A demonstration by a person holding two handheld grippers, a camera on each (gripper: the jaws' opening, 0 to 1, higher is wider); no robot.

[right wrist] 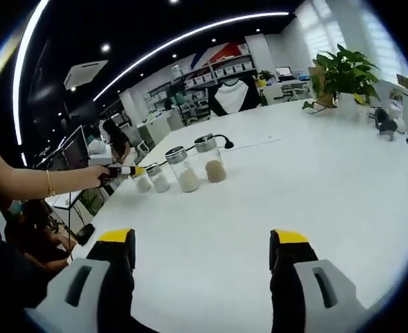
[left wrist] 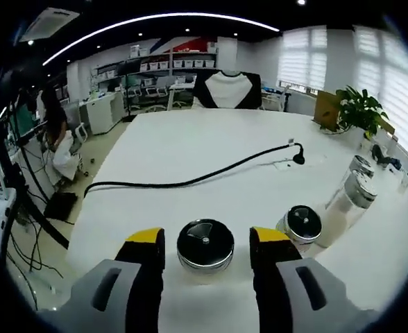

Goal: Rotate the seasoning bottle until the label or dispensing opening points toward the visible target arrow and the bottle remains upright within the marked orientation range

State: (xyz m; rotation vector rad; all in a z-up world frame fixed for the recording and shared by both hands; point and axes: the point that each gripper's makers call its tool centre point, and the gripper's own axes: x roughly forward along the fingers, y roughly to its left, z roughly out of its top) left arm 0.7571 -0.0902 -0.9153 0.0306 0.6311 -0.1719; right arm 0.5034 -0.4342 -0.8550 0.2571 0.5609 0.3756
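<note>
Between the spread jaws of the left gripper [left wrist: 206, 244] stands a seasoning bottle [left wrist: 205, 244], apparently untouched. Right gripper [right wrist: 202, 244], jaws wide apart, holds nothing; far ahead-left, 4 jars [right wrist: 180, 171] and the person's outstretched arm [right wrist: 30, 182].

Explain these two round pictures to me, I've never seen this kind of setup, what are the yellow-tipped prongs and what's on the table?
Each picture comes from a camera riding on a hand-held claw; a person holds one in each hand. The prongs are each claw's two jaws.

In the left gripper view, the left claw sits open around a short bottle with a shiny black lid, not yet squeezing it. A second short bottle, two taller jars and a black cable lie on the white table.

In the right gripper view, the right claw is open and holds nothing. Farther off, the person's hand holds the other claw by the same four bottles.
</note>
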